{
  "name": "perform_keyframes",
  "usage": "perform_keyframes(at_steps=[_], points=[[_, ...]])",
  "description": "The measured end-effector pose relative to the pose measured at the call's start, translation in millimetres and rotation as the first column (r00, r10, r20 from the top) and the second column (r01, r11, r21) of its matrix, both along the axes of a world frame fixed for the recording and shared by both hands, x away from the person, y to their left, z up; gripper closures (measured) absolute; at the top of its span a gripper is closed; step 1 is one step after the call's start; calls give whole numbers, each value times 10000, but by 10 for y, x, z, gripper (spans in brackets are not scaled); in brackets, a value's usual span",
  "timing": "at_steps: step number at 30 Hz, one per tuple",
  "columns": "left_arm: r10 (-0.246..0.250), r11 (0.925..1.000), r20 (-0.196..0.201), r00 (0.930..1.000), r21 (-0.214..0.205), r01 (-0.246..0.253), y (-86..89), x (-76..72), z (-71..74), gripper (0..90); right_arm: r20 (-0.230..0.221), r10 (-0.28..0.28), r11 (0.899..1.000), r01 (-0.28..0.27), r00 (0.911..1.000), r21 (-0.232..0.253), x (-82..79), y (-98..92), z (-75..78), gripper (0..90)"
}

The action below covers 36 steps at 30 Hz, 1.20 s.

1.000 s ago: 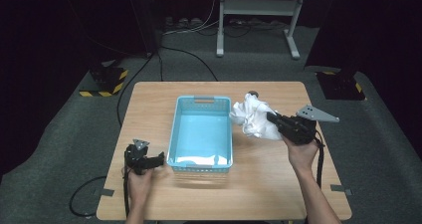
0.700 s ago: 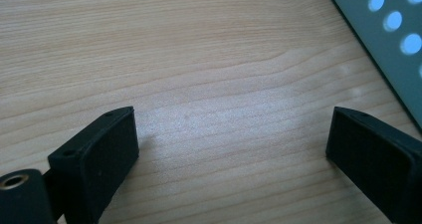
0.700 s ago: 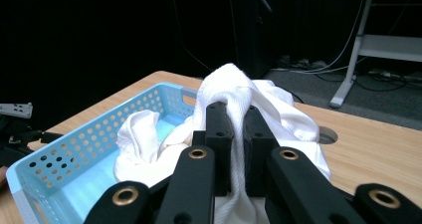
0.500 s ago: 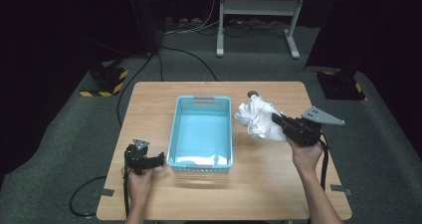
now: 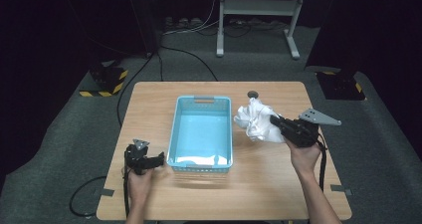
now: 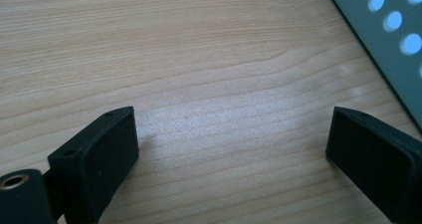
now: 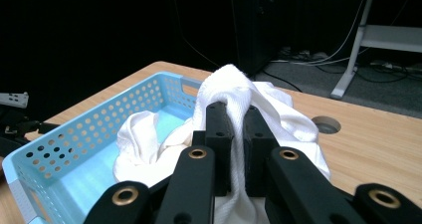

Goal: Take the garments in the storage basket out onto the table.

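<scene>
Wood table (image 5: 278, 184): R gripper (image 7: 234, 114) clamped on white cloth (image 7: 268, 99) beside blue basket (image 5: 174, 129); L gripper (image 6: 234, 144) apart, idle; trailing folds prob. snag basket rim.

Black hand-held gripper (image 5: 272, 119) with brass-coloured screws, grey three-cornered plate, probably bare forearms.

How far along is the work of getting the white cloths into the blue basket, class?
Done: one white cloth lies at the near end of the blue basket. In hand: the right claw is shut on a second white cloth, held beside the basket's right wall, not yet over it. The left claw is open above bare table. Left: probably carrying the cloth over the rim and releasing it.
</scene>
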<state>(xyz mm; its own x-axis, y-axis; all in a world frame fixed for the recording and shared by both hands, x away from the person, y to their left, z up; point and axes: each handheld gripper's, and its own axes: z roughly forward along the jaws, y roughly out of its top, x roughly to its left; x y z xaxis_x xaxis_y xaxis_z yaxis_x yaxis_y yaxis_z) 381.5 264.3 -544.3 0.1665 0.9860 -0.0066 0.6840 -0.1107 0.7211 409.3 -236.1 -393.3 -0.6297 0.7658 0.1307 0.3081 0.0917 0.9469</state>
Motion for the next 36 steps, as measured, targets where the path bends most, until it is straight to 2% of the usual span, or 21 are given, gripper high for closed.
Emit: perform_keyframes(at_steps=[29,36], points=[[1,10000,1,10000,-2,-1,0,0,0,64,-479,43,9996,-57,9988,-279,71,109,-149,845],[0,10000,-2,10000,0,0,0,0,0,64,-870,-55,9997,33,9962,-257,94,91,-299,845]])
